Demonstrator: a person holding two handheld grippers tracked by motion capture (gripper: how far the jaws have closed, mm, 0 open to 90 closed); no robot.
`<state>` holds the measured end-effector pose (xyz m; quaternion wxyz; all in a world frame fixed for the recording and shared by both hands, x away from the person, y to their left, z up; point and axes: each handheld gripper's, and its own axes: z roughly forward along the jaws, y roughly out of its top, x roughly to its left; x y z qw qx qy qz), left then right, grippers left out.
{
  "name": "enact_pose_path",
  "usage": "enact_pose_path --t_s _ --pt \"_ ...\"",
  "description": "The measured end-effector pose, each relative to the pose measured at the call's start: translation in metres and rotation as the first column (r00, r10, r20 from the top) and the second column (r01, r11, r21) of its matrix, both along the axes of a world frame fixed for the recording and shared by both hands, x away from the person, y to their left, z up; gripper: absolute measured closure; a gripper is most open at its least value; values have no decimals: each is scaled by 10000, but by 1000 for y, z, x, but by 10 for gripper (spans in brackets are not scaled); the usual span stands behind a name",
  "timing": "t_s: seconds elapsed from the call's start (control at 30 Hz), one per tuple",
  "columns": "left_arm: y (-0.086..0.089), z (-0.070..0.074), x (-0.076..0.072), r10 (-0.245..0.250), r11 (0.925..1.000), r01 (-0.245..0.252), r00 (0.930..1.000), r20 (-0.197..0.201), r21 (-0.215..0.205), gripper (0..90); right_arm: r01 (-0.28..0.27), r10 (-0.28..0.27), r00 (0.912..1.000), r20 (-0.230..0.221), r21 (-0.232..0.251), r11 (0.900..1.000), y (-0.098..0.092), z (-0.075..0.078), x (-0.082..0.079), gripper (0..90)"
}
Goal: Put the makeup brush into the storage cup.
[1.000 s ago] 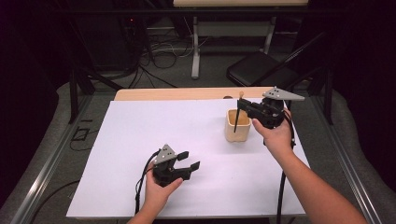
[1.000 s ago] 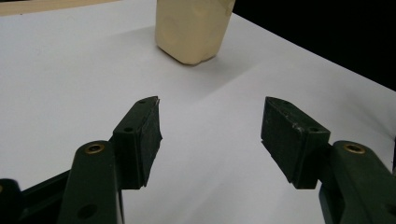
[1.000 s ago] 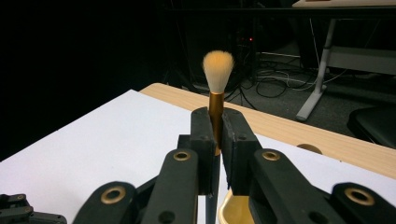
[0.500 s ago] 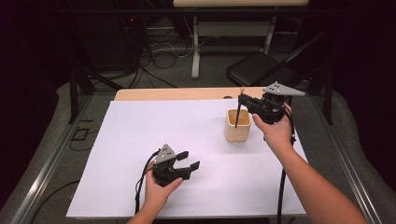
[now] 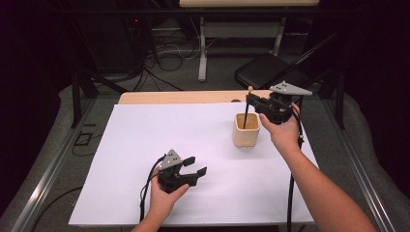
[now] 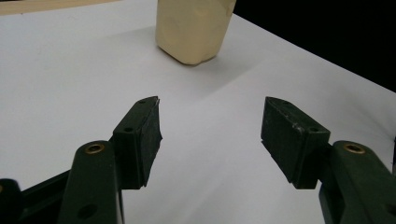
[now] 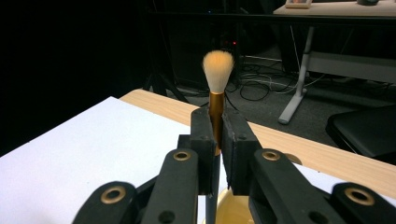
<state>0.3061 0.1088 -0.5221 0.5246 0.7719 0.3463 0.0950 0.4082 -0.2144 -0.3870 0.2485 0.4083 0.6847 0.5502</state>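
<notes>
A makeup brush [image 7: 217,70] with a pale tuft, gold ferrule and dark handle stands upright in my right gripper [image 7: 217,116], which is shut on it. In the high view the brush [image 5: 247,113] reaches down into a cream cup [image 5: 245,130], and my right gripper [image 5: 252,101] holds it just above the rim. The cup's rim [image 7: 233,212] shows below the jaws. My left gripper [image 5: 195,166] rests low at the front of the white sheet, open and holding nothing. From the left gripper [image 6: 210,105], the cup [image 6: 194,28] stands farther off.
A white sheet [image 5: 145,140] covers most of the wooden table [image 5: 159,98]. Behind the table stand a black chair [image 5: 266,72] and a desk frame, with cables on the floor. A cable trails from each gripper toward the front edge.
My right gripper has risen slightly with the brush, which still dips into the cup. The left gripper has stayed where it was.
</notes>
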Motion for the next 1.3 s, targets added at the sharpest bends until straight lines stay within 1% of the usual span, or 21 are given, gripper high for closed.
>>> enact_pose_path --t_s 0.33,0.6,1.3 --pt "1 0 0 -5 10000 5 10000 5 18 377 289 -289 9996 -44 -188 9994 0 -4 7 837" --pt "1 0 0 -5 10000 5 10000 5 16 377 402 -404 9991 -91 -243 9989 0 -7 10 837" --pt "1 0 1 27 10000 -27 10000 6 -9 377 623 -637 9975 -320 -436 9971 1 -20 16 837"
